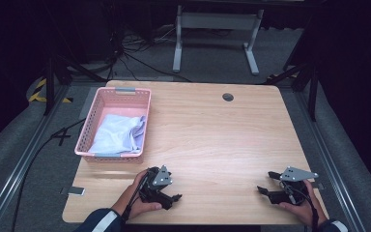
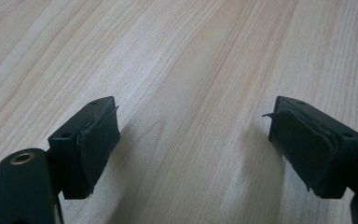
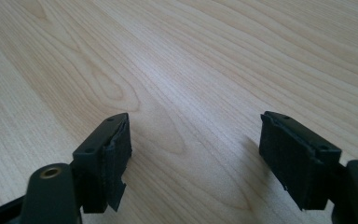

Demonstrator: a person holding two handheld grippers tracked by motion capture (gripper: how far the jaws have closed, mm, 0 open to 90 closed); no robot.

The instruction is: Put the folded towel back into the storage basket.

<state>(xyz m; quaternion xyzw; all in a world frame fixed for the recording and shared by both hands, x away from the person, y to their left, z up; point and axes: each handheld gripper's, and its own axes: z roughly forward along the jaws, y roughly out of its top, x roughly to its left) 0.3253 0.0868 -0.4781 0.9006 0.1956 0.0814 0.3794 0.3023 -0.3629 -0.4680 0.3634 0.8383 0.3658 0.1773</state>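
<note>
beside the left claw [image 1: 174, 200], a pink basket [image 1: 88, 126] holds cloth [image 1: 118, 134].

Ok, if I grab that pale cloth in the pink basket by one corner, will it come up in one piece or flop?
The pale cloth lies crumpled in soft folds, so it will probably drape and hang limp rather than hold shape. It looks thin, so likely light. The pink basket looks like light, perforated plastic, so it may shift or lift if the cloth snags.

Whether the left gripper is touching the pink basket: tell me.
Apart. The high view shows bare table between the left gripper and the pink basket; in the left gripper view its open jaws have just wood between them.
</note>
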